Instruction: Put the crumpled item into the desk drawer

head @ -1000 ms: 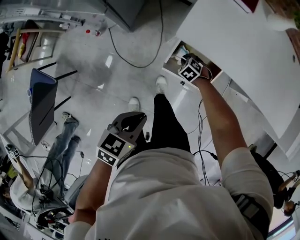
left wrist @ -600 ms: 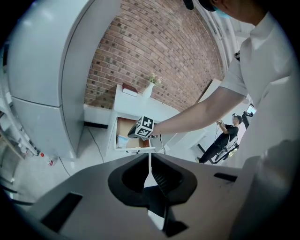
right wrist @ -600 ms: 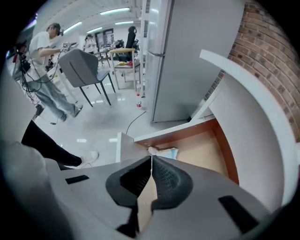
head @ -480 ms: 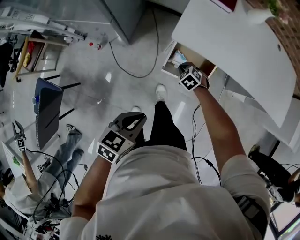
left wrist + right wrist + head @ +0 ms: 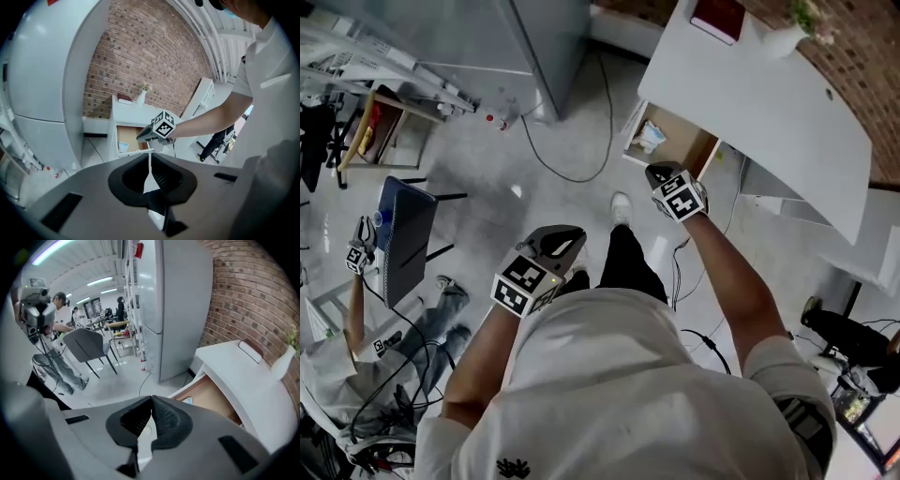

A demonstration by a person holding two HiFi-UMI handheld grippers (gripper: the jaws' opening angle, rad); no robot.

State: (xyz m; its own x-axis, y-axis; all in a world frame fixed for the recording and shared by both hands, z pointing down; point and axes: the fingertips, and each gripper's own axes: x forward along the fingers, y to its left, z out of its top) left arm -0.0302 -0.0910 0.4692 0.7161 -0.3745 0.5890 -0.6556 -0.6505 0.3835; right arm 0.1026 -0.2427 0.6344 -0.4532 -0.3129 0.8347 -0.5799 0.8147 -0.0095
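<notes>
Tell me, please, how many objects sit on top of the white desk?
2: a dark red book at the far side of the desk, and a white vase beside it. More may lie outside the picture.

I hold two: left gripper (image 5: 558, 240), right gripper (image 5: 661, 174). Ahead of my right fingers: one desk (image 5: 769, 103), one drawer (image 5: 692, 150), one crumpled item (image 5: 649, 138), one book (image 5: 719, 17). Left of my left fingers: one chair (image 5: 403, 239).

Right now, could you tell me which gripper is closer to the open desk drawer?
The right gripper: it hangs just before the open drawer, while the left gripper sits close to the person's body.
</notes>
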